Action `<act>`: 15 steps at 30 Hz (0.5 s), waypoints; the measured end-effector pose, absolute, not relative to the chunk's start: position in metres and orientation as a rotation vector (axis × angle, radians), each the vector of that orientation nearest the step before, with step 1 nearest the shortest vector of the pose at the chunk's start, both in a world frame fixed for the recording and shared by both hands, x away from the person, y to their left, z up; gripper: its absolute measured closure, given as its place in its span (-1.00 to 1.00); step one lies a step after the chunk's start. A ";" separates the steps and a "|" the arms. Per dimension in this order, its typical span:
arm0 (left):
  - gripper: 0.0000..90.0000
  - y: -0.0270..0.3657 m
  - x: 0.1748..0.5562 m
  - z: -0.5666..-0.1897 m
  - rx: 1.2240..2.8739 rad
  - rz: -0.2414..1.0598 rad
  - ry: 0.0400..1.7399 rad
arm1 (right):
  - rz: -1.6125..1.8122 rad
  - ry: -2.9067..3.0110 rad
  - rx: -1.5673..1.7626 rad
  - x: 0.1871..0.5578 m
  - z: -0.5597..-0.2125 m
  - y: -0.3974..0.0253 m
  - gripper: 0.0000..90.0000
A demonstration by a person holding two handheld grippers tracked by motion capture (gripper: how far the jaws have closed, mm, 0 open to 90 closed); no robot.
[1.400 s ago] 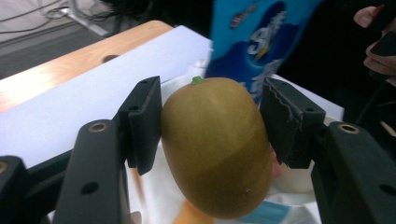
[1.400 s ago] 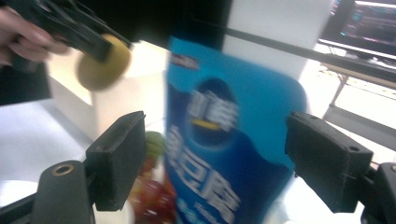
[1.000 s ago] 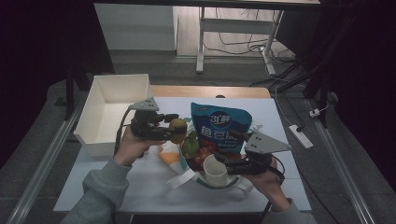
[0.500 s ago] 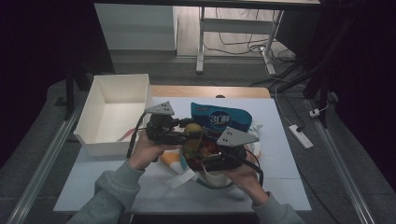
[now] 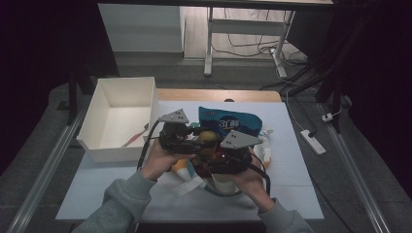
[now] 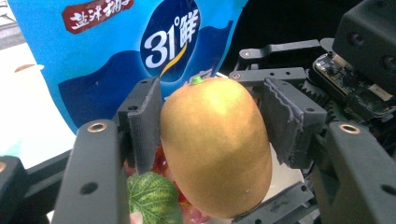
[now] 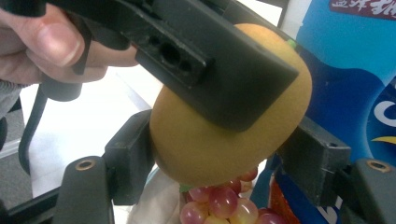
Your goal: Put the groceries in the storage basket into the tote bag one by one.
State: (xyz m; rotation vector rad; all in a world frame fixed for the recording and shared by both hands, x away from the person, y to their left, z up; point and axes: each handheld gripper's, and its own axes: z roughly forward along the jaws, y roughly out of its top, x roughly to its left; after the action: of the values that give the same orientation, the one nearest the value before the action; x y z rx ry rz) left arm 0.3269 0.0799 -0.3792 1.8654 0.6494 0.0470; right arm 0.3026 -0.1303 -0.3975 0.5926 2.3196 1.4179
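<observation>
Moved closer together since a second ago: right gripper (image 5: 214, 156) now meeting left gripper (image 5: 194, 141) above the bag. Clamped between left's pads, mango (image 6: 215, 147); right's pads spread around it, hardly touching. Beyond, blue pouch (image 5: 231, 124), white box (image 5: 97, 109).

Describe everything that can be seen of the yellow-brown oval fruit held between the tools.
The yellow-brown oval fruit looks like a mango: smooth matt skin, yellower toward the top, with a small green stem nub at its upper end. It looks whole and unbruised. It is held in the air, long axis roughly upright, above a bunch of red grapes and in front of a blue snack bag. The left tool has its ribbed pads against its two sides; the right tool also brackets it from another direction.
</observation>
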 end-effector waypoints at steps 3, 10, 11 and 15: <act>-0.12 0.080 0.328 -0.380 1.866 0.046 0.648 | 1.414 2.330 0.594 0.303 -0.398 -0.131 -0.31; -0.33 0.084 0.325 -0.377 1.825 0.056 0.641 | 1.453 2.321 0.566 0.302 -0.396 -0.137 -0.26; -0.29 0.085 0.325 -0.377 1.823 0.052 0.636 | 1.459 2.319 0.564 0.302 -0.396 -0.138 -0.26; -0.34 0.090 0.322 -0.373 1.804 0.082 0.640 | 1.472 2.315 0.559 0.301 -0.395 -0.141 -0.25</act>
State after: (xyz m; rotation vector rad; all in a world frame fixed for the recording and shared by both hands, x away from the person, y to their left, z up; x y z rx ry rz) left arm 0.3222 0.0898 -0.3734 1.8042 0.6405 0.0818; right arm 0.3014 -0.1414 -0.3953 0.5594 2.3147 1.4719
